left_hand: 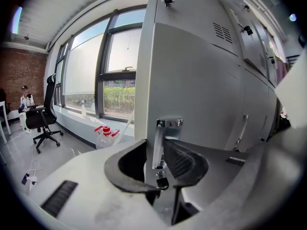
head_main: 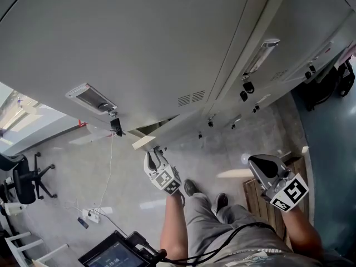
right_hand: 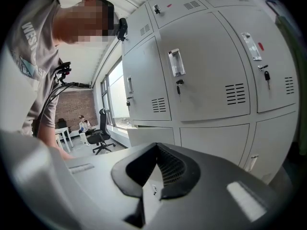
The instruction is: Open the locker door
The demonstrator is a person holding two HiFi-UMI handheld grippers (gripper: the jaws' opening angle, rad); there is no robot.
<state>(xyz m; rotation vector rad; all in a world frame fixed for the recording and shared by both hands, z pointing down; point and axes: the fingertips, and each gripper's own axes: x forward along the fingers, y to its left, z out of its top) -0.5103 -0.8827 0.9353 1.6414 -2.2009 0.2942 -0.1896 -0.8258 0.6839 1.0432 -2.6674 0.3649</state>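
At left gripper [left_hand: 156, 150], locker door [left_hand: 192, 80] edge runs upright.

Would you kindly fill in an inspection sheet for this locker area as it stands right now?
Surface: grey concrete floor.
Job's things: locker door, looks slightly ajar; chrome handle at its edge, key hanging below.
Clutter: red-capped bottle by the window; power strip on the floor.
Grippers: left gripper straddles the door's edge at the handle, jaws wide, whether the pads press is unclear; right gripper has its jaws together, empty, clear of the lockers.
Cables: white cord runs down to the power strip; black cable over the person's trousers.
Surroundings: office chair, further lockers.
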